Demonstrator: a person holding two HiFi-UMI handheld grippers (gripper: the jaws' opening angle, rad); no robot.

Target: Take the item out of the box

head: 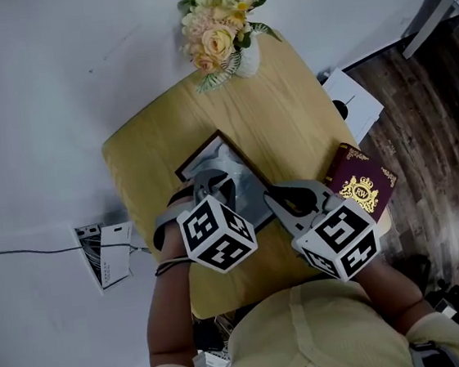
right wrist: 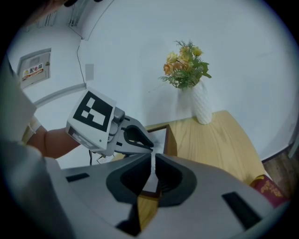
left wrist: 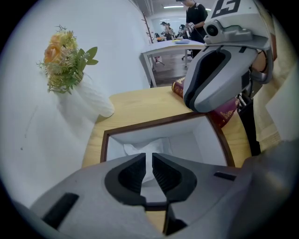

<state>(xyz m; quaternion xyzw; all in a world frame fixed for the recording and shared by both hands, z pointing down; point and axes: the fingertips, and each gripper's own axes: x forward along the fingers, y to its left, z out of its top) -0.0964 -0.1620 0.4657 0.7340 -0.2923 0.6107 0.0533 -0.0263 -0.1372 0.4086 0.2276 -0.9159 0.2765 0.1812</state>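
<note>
Box [head: 198, 159]: one, dark-rimmed, white-lined and open-topped, at the middle of the head view on one small wooden table [head: 287, 106]. Holds one crumpled white item [left wrist: 142, 147], lying on the white lining inside, apart from both grippers.

Grippers: two. Left gripper [left wrist: 150, 158] tilted steeply down over the open box, jaws all but together with only a thin slit between them, gripping nothing; item visible just beyond the tips in the left gripper view. Right gripper [right wrist: 153, 159] at the lower right of centre in the head view, tips just beside the box's right rim, over the tabletop; jaws likewise closed to a narrow slit, with nothing held. Marker cubes: two, one on each gripper, both low in the head view and side by side.

Vase of flowers [head: 224, 31]: one, white, upright, at the table's far edge, top centre of the head view, well apart from the box.

Maroon booklet [head: 361, 184]: one, gold crest on its cover, lying askew at the table's right edge, just beside the right gripper.

White card [head: 105, 250]: one, on the pale floor at the left of the head view.
</note>
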